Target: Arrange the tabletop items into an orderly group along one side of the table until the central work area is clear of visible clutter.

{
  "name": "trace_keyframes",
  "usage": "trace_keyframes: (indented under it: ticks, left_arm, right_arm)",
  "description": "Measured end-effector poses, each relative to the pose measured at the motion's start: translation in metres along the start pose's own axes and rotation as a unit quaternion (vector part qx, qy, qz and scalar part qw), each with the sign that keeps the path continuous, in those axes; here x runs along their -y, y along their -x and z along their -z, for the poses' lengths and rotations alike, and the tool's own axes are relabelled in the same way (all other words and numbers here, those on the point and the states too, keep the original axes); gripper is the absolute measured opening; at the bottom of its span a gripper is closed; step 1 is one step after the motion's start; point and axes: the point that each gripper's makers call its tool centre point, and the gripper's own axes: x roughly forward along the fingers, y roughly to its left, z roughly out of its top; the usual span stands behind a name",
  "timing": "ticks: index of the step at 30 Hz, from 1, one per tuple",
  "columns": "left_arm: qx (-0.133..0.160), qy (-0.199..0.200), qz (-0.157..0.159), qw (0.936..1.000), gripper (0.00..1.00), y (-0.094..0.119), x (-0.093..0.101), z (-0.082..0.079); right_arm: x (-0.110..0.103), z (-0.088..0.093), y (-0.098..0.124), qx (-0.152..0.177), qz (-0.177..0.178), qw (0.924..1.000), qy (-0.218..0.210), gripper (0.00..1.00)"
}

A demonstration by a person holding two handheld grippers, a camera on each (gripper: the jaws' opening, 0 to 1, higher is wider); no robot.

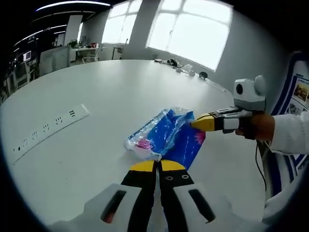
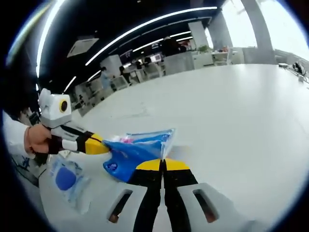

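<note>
- Blue plastic packet [image 1: 166, 135], crinkled film with pink and white print, lies on the white table [image 1: 96, 96], towards the near edge in the left gripper view, well away from the far edge under the windows.
- Left gripper view: left gripper [image 1: 157, 166] has its yellow-tipped jaws pressed together on the packet's near edge, pinching the film.
- Same view: right gripper [image 1: 195, 123] comes in from the side, its yellow tip touching the packet's far end; whether it clamps the film there I cannot tell from this angle. A hand [image 1: 260, 126] with a white sleeve holds it level, low over the table.
- A flush power-socket strip [image 1: 48, 129] is set into the table, apart from the packet. Small clutter [image 1: 181, 65] sits at the far edge.
- Right gripper view: right gripper [image 2: 163, 165] has its jaws closed with the blue film bunched at the tips, so it reads as gripping the packet [image 2: 135, 150].
- Left gripper [image 2: 104, 145] meets the packet from the opposite end, held by a hand [image 2: 37, 139].
- A second clear pouch with a blue round mark [image 2: 67, 181] lies near the table's edge, just beside the held packet.
- Judged step: both claws hold one packet for a carry or slide. Next move likely calls for moving both ends together towards the pouch at the table edge, keeping the film from tearing.
</note>
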Motion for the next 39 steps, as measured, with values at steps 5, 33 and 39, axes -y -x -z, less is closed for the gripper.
trace_keyframes:
  ticks: [5,33,39]
  left_arm:
    - [-0.010,-0.005,-0.005,0.9999,0.00,-0.007,-0.002,0.008]
    - [-0.006,0.021,-0.008,0.9997,0.26,-0.003,0.000,0.009]
    - [0.001,0.020,-0.011,0.9997,0.30,0.005,0.000,0.004]
  right_arm:
    - [0.005,0.006,-0.004,-0.005,0.002,1.0000,-0.002,0.00]
    - [0.016,0.007,-0.001,0.004,0.027,0.9996,0.003,0.19]
    - [0.015,0.005,0.003,0.007,0.031,0.9995,-0.006,0.25]
